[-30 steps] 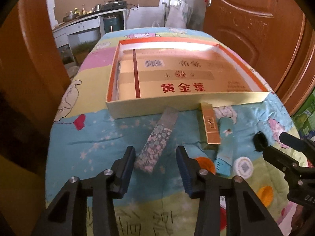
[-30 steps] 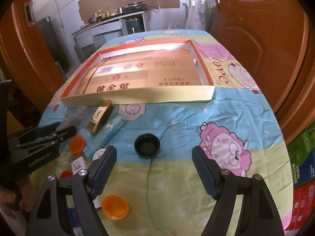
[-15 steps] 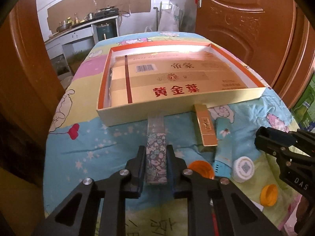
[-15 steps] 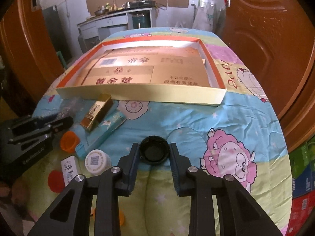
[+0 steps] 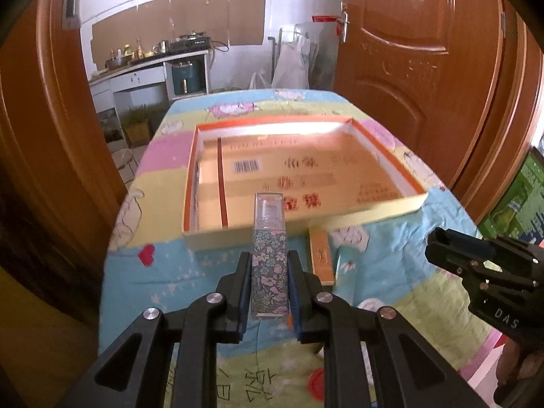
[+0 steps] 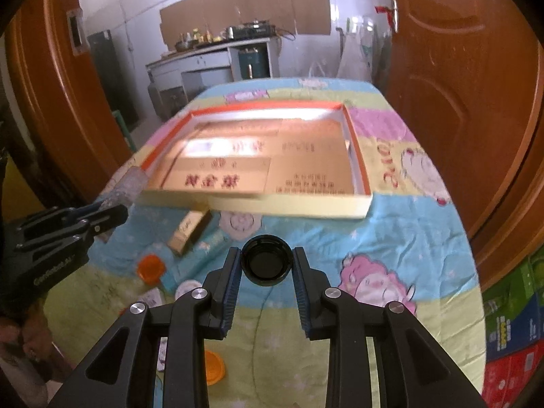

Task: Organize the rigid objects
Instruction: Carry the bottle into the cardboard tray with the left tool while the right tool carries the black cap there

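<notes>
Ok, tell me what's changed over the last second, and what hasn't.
Both grippers closed and lifted. The left gripper shut on the floral box and raised it toward the tray; the right gripper shut on the black cap and lifted it. The tray, gold box and orange lids stayed put.
</notes>
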{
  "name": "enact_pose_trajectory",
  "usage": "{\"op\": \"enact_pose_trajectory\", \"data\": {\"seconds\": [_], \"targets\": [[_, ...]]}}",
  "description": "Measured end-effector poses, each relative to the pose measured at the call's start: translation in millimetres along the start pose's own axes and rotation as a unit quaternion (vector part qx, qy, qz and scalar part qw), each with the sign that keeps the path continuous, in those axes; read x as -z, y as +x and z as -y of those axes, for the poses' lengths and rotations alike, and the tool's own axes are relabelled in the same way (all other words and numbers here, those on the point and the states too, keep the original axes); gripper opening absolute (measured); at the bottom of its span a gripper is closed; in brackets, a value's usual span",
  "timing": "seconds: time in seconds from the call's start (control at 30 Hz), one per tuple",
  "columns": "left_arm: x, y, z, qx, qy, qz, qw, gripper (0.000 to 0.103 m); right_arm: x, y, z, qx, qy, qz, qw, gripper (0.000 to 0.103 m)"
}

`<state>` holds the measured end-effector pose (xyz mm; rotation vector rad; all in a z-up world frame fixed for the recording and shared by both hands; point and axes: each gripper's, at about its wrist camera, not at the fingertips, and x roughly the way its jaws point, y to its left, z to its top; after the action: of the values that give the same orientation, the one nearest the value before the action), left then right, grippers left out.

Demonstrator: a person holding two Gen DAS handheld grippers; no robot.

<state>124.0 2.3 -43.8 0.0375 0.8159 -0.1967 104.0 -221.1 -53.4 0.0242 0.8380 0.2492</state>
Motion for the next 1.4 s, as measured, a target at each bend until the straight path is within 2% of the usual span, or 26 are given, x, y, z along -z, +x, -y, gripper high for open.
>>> {"op": "enact_pose_trajectory", "data": {"seconds": [0.27,0.6,0.83,0.97,1.13,1.4], "targets": [[-39,-2,2,0.000,-0.010,0.020,0.9997,0.020,-36,-10,6,-0.020,-0.026,0.039,0.999,0.030],[-86,36,-9,-0.006,-0.020,0.002,0.9998,0.020,-93,24,12,-0.042,-0.081,0.047,0.995,0.030],[-117,83,-20,-0.013,-0.020,-0.032,0.9992,0.020,-138,73,25,-0.050,-0.088,0.025,0.995,0.030],[-125,114,-27,-0.011,-0.018,-0.061,0.9979,0.020,-157,110,32,-0.052,-0.085,-0.006,0.995,0.030],[-127,142,-40,-0.005,-0.029,-0.089,0.9956,0.020,-166,152,36,-0.048,-0.077,-0.051,0.995,0.030],[-120,163,-47,0.002,-0.037,-0.109,0.9933,0.020,-161,178,38,-0.044,-0.071,-0.083,0.993,0.030]]}}
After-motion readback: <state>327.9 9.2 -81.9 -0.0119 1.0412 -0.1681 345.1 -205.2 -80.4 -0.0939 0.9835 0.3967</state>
